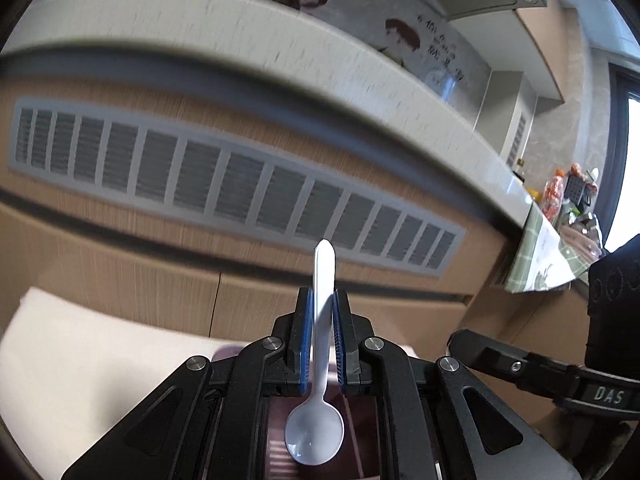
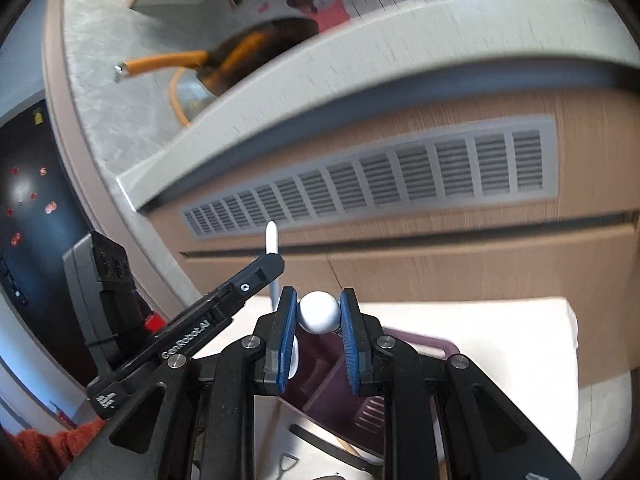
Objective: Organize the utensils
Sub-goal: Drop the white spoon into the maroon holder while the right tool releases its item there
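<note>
- Nearest your left lens, the smooth oval bowl of a white plastic spoon (image 1: pixel 315 434) sits low between the black metal linkage arms, facing the camera.
- Your left gripper (image 1: pixel 323 304) has its ribbed blue pads (image 1: pixel 307 336) clamped on that spoon's flat handle, which runs up past the fingertips to a rounded point.
- In your right view, the right gripper (image 2: pixel 319 303) pinches the rounded bowl of a second white spoon (image 2: pixel 319 312) between its blue pads, jaws held partly apart by it; a bit of its white handle shows below the left pad.
- Below both grippers lies a dark purple slotted utensil tray (image 2: pixel 416 346) on a cream cloth-like surface (image 2: pixel 500 344).
- The left gripper crosses the right view as a black bar printed "GenRobot.AI"; in the left view the other tool's arm reads "DAS".
- Beyond, you face a wood-grain cabinet front (image 1: pixel 120 280) with a long grey louvred vent grille (image 1: pixel 224 176).
- Above it runs a pale speckled stone countertop edge (image 1: pixel 240 20).
- Farthest, an orange-handled dark pan (image 2: pixel 240 56) rests on the counter, before a cartoon-printed backsplash whose writing is too blurred to read.
</note>
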